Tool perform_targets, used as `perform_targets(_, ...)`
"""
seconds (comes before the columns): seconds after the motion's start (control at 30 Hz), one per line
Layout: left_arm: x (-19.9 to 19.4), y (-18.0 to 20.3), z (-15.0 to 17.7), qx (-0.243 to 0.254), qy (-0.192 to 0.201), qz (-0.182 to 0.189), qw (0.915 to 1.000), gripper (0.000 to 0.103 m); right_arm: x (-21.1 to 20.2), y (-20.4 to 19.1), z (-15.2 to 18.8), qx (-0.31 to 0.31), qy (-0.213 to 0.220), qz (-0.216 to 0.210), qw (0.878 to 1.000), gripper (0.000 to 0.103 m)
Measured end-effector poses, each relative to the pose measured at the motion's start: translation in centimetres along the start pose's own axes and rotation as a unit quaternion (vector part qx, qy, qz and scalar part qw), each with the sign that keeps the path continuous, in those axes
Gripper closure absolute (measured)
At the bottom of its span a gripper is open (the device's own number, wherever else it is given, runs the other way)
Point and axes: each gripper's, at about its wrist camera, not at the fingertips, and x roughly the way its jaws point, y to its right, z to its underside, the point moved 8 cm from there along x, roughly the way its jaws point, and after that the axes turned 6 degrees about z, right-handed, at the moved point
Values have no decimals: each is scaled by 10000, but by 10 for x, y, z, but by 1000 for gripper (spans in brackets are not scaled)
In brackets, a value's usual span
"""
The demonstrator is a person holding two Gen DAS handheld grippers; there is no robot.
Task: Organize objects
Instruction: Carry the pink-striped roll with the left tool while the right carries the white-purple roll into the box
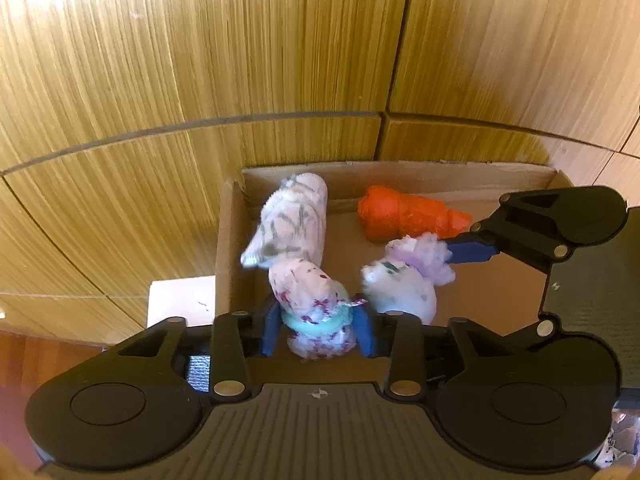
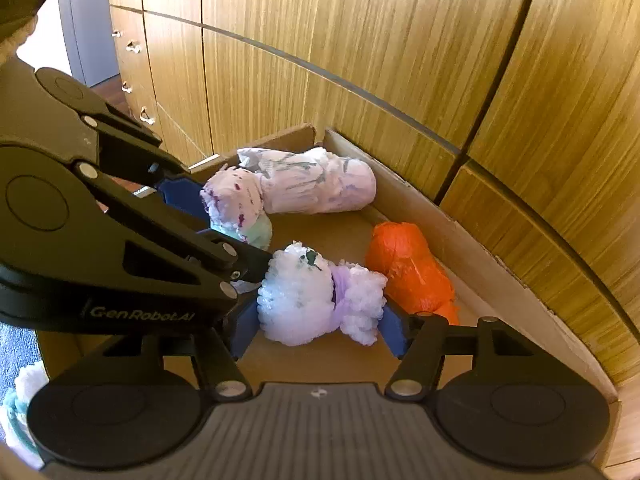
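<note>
An open cardboard box [image 1: 230, 240] holds several rolled sock bundles. A white roll with grey stripes [image 1: 292, 220] lies at its back left, and an orange roll [image 1: 404, 216] at its back right. My left gripper [image 1: 319, 330] is open, its blue fingers on either side of a purple-speckled roll with a teal band [image 1: 308, 292], narrow gaps showing. My right gripper [image 2: 319, 330] is open around a fluffy white roll with a lilac band [image 2: 304, 292], which rests on the box floor with its fluff brushing the pads. The two grippers sit side by side in the box.
Wood-panelled cabinet fronts [image 1: 200, 60] rise right behind the box, with small drawer handles [image 2: 132, 46] to the left. Another fluffy white and teal bundle [image 2: 24, 392] lies outside the box on blue carpet [image 2: 16, 344]. A white sheet [image 1: 180, 300] lies left of the box.
</note>
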Motion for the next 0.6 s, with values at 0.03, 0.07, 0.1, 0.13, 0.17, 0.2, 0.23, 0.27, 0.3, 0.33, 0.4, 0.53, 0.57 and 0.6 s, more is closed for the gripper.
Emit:
perform_targets(0.03, -3, -1, -1, -22, 36, 1, 10000, 47, -1, 0, -1, -2, 6, 7, 10000, 40)
perform_targets(0.07, -5, -1, -2, -31, 64, 3, 10000, 46, -3, 0, -1, 11, 7, 9, 10000, 39)
perform_targets(0.1, -6, -1, -2, -20, 70, 4, 10000, 46, -5, 1, -1, 27, 1, 3, 10000, 39)
perform_targets(0.13, -7, -1, -3, -19, 71, 18, 10000, 46, -4, 1, 0, 40, 0, 6, 10000, 39)
perform_targets(0.17, -8, -1, -4, -34, 79, 31, 10000, 45, -5, 2, 0, 47, 1, 11, 10000, 39)
perform_targets(0.2, -10, 0, -4, -41, 93, 34, 9999, 44, -13, 6, 0, 54, -1, 23, 10000, 39)
perform_targets(0.23, -12, 0, -5, -32, 113, 32, 9999, 43, -15, 6, -2, 57, 1, 29, 10000, 39)
perform_targets(0.27, -14, 2, -6, -21, 131, 34, 9999, 43, -15, 5, -7, 51, 4, 31, 10000, 38)
perform_targets(0.3, -15, 3, -7, -23, 147, 39, 9999, 42, -17, 5, -8, 54, 8, 37, 10000, 38)
perform_targets(0.33, -17, 5, -7, -25, 169, 49, 9998, 40, -16, 6, -9, 57, 16, 40, 10000, 38)
perform_targets(0.4, -22, 6, -9, -18, 224, 68, 9997, 37, -19, 7, -10, 63, 34, 59, 10000, 36)
perform_targets(0.53, -33, 5, -10, 28, 322, 33, 9995, 35, -27, 5, -12, 40, 37, 79, 10000, 35)
perform_targets(0.57, -34, 5, -10, 16, 334, 23, 9994, 34, -30, 5, -13, 42, 52, 100, 9999, 35)
perform_targets(0.6, -37, 4, -10, 9, 353, 8, 9994, 34, -36, 6, -12, 68, 70, 102, 9999, 35)
